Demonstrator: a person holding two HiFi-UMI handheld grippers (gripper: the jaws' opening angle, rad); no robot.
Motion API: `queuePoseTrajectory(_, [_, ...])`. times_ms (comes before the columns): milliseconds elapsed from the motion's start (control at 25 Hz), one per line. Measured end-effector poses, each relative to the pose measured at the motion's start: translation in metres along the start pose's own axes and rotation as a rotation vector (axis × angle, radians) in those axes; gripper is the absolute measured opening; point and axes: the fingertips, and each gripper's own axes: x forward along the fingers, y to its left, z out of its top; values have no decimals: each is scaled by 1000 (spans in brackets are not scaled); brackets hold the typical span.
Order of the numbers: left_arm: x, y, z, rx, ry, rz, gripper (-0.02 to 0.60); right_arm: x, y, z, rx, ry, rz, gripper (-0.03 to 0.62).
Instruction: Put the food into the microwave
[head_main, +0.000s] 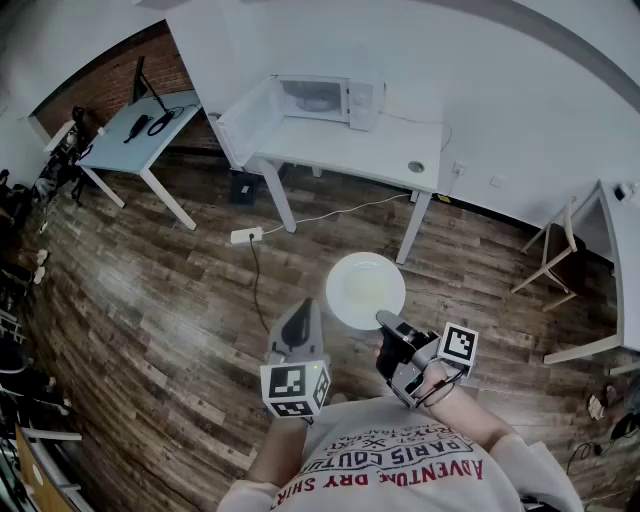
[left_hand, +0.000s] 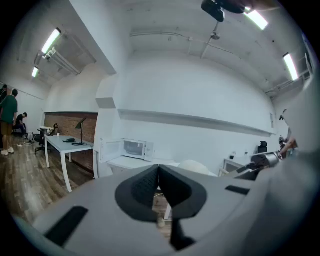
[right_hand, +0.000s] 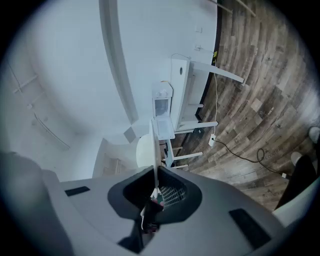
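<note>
A white plate (head_main: 365, 290) with pale food on it hangs level over the wood floor, in front of me. My right gripper (head_main: 385, 322) is shut on its near rim. In the right gripper view the plate (right_hand: 150, 147) shows edge-on, running out from between the pads. My left gripper (head_main: 303, 310) is beside the plate on the left, shut and holding nothing; its jaws (left_hand: 159, 169) meet at the tips. The microwave (head_main: 320, 98) stands on a white table (head_main: 390, 155) ahead, its door (head_main: 243, 120) swung open to the left. It also shows in the left gripper view as the microwave (left_hand: 135, 148).
A power strip (head_main: 245, 236) with cables lies on the floor before the table. A small round object (head_main: 415, 167) sits on the table's right end. A second desk (head_main: 140, 125) stands at the back left and a chair (head_main: 555, 255) at the right. People (left_hand: 7, 120) stand far left.
</note>
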Motion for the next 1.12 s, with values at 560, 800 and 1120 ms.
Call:
queuePoseTrajectory(560, [-5, 17, -3, 15, -3, -12, 6, 17, 3, -20, -39, 1, -5, 25])
queuePoseTrajectory(800, [-13, 41, -13, 3, 13, -28, 6, 27, -6, -30, -13, -36, -18, 25])
queuePoseTrajectory(1120, [-21, 88, -35, -14, 60, -38, 6, 59, -19, -49, -14, -63, -31, 25])
